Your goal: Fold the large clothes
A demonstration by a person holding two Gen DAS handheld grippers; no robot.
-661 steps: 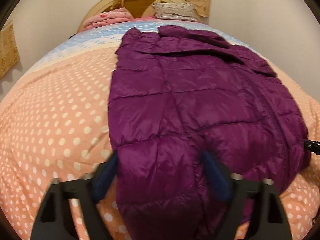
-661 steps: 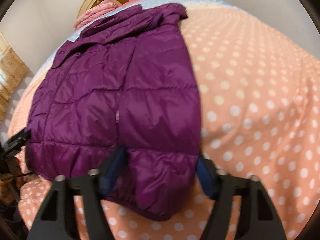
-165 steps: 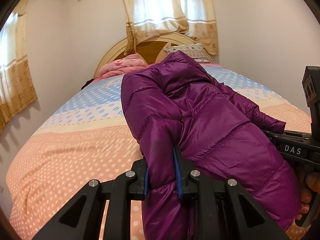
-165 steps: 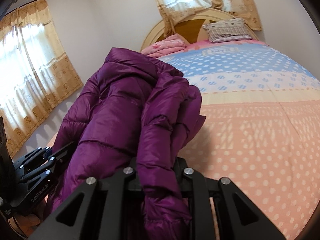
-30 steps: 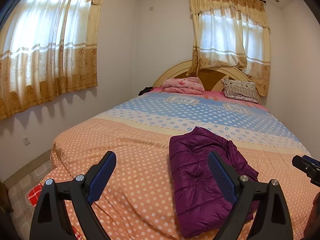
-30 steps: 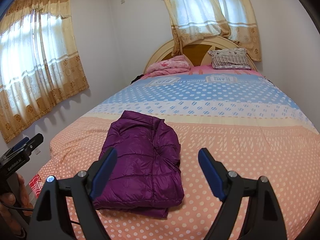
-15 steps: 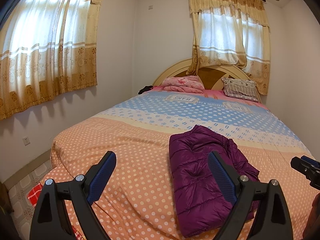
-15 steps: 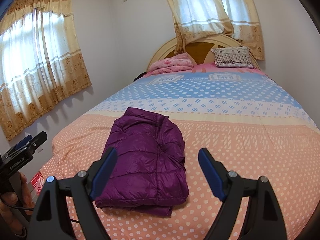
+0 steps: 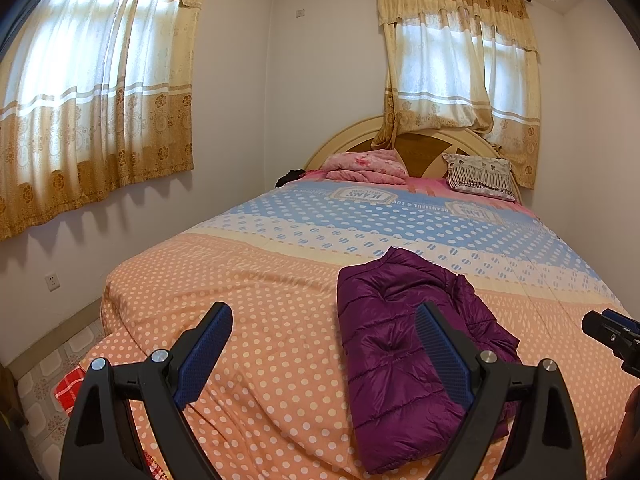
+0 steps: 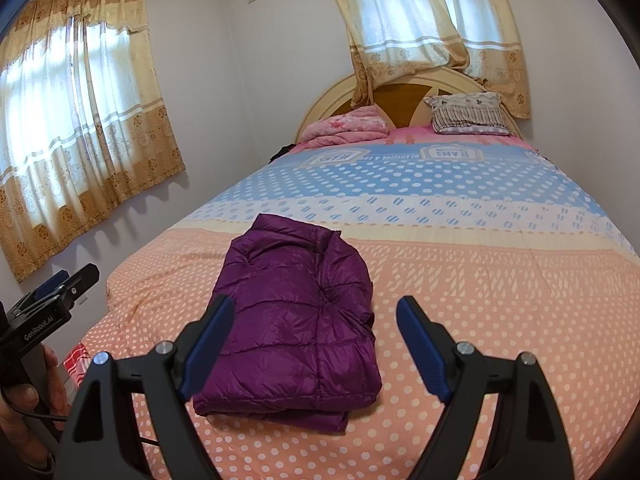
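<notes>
Risk sitting mainly in the puffy fill: purple down jacket (image 10: 292,320) lying folded into a thick bundle on the orange dotted end of the bed cover (image 10: 500,320), near the foot edge, layers stacked but springy, likely to be creeping open or sliding apart if nudged or pressed unevenly. Slick shell probably letting the top layer slip off the lower one. Loose sleeve side, showing as a rumpled flap on the bundle's right in the left wrist view, looking the likeliest to flop out. Bundle resting close to the foot edge, so a careless drag possibly pulling it over.

Left gripper (image 9: 324,344) hovering back from the bed, jaws spread wide, nothing between the pads. Right gripper (image 10: 316,340) likewise gaping wide and empty, hanging short of the jacket, not touching it.

Compared with earlier: jacket no longer spread flat at full length, nor bunched and clenched in both grippers; now folded and released. Against the frames just before, nothing shifting — bundle and both grippers keeping their places.
</notes>
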